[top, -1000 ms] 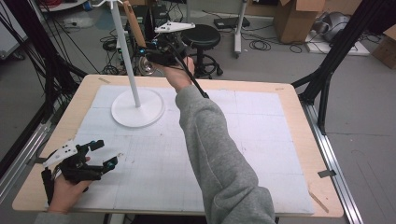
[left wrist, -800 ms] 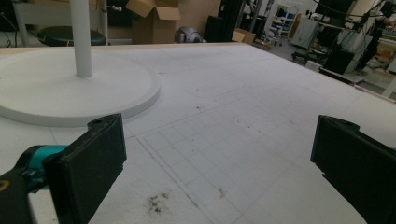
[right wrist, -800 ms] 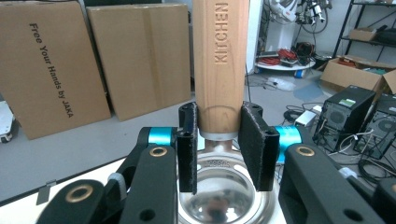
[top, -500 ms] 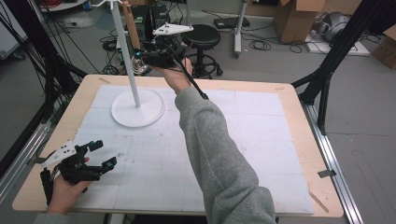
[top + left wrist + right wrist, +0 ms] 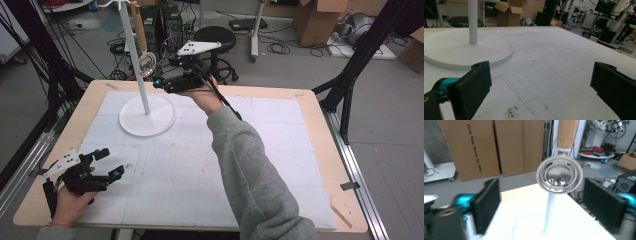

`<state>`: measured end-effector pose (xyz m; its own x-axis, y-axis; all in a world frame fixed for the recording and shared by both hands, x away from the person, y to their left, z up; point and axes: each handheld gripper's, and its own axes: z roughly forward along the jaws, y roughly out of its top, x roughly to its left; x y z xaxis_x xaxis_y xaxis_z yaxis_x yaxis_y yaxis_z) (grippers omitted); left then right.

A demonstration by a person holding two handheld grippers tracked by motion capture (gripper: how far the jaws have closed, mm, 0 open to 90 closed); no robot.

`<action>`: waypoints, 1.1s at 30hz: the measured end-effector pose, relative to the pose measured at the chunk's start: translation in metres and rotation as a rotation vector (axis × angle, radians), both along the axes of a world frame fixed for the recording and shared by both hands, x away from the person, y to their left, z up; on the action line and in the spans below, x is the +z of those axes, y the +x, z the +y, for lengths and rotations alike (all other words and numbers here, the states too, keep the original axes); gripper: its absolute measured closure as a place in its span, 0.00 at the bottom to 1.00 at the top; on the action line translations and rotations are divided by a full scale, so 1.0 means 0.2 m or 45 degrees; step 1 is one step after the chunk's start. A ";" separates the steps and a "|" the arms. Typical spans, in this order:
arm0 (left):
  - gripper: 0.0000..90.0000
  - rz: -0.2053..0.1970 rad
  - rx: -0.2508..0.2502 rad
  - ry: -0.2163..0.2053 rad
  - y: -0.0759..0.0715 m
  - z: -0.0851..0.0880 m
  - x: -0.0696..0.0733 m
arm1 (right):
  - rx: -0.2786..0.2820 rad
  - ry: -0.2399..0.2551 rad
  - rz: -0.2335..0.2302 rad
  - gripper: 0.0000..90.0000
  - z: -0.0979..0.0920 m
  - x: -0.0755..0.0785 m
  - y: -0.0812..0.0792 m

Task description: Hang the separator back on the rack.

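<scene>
Right gripper view: round lamp head [image 5: 559,175] close-up

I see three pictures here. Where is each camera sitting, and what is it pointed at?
High view: above the person's side, looking down the table; both forearms and grippers show.
Left gripper view: low over the mat, between open jaws, facing the white stand.
Right gripper view: raised, between open jaws, facing the round lamp head.
Shared: the stand's white pole appears in all three.
</scene>
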<state>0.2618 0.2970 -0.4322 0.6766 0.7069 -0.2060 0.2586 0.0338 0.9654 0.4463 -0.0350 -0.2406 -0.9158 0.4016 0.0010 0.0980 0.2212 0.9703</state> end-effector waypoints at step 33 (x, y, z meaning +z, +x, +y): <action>0.04 -0.041 0.007 -0.004 0.02 -0.04 0.03 | 0.048 -0.064 -0.016 0.00 -0.63 -0.38 -0.37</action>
